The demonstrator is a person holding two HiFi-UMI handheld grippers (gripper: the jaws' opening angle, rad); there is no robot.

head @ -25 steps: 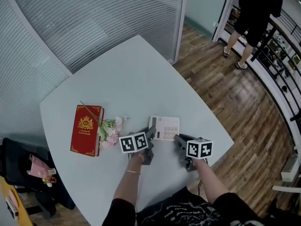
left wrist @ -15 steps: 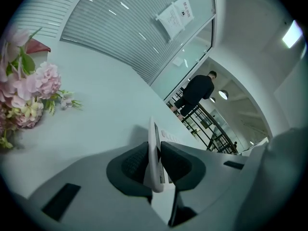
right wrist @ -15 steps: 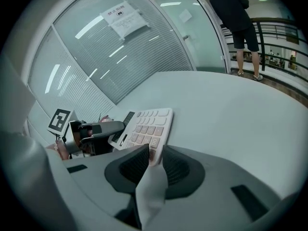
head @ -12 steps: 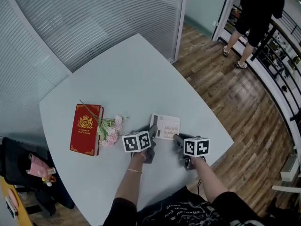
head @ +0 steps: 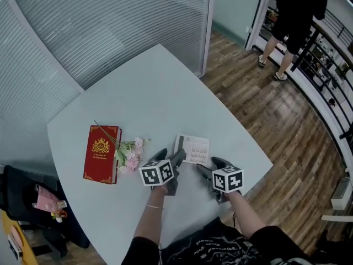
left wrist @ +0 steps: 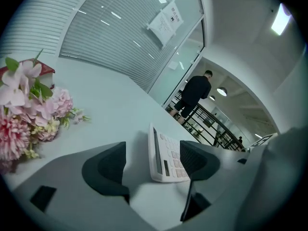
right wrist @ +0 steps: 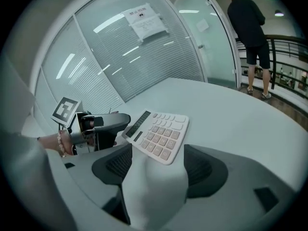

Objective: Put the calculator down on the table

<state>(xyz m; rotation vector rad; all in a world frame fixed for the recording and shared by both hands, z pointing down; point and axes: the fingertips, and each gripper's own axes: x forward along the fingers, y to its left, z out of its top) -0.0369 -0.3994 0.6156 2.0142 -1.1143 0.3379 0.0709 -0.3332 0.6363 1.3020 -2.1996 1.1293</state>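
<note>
The white calculator (head: 193,149) lies flat on the pale table (head: 149,93), keys up. My left gripper (head: 170,156) is at its left edge, and its jaws have just been opening. In the left gripper view the calculator (left wrist: 166,155) sits between the wide jaws of that gripper (left wrist: 155,163), and neither pad touches it. My right gripper (head: 211,166) is at the calculator's near right corner. Its jaws have also just been opening. In the right gripper view the calculator (right wrist: 156,131) lies just ahead of the spread jaws of this gripper (right wrist: 159,165), untouched, with the left gripper (right wrist: 103,124) beyond it.
A red book (head: 101,153) and a bunch of pink flowers (head: 129,153) lie left of the calculator. The table's front edge runs just behind both grippers. A person (head: 295,15) stands by a railing at the far right, on the wooden floor. A dark bag (head: 27,203) sits low left.
Both grippers have opened their jaws wide and let go of the calculator, which now rests on the table. The right gripper has drawn back a little.
</note>
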